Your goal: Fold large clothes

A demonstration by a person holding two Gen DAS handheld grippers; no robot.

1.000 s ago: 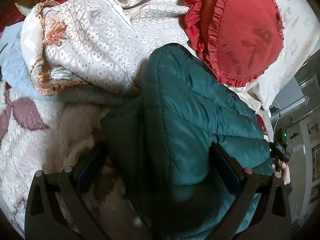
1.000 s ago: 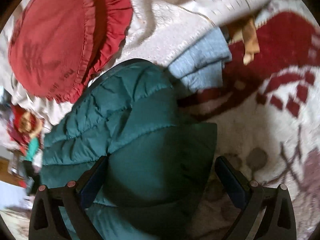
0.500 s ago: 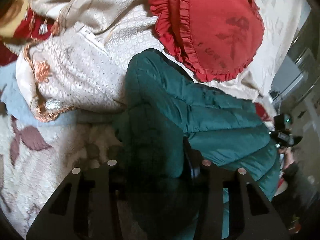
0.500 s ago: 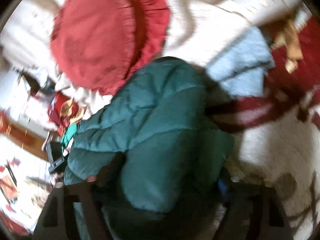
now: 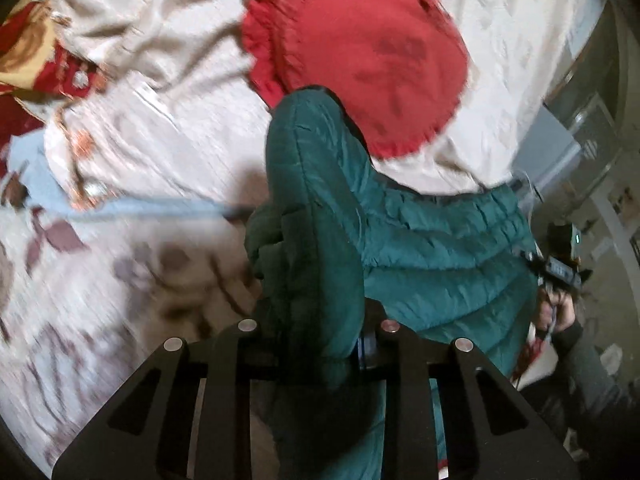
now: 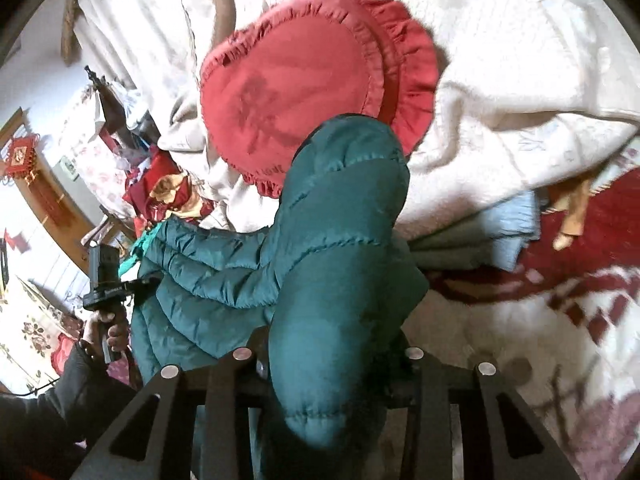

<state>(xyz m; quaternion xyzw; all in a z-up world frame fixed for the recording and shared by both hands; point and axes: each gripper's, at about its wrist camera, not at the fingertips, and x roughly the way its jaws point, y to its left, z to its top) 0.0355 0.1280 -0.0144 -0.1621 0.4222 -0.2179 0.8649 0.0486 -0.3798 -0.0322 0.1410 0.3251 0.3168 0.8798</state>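
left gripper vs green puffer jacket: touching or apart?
Touching. In the left wrist view the left gripper has just closed its jaws on a bunched fold of the green puffer jacket, with fabric pinched between them.

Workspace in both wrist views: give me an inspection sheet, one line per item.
Surface: patterned blanket on a bed.
Job's things: green puffer jacket, bunched, part raised.
Clutter: red frilled cushion, cream quilt, pale blue cloth.
Grippers: left gripper and right gripper each clamped on a jacket fold; jaws have just been closing.
Cables: thin dark cable by the left sleeve.
Surroundings: cluttered room beyond the bed.
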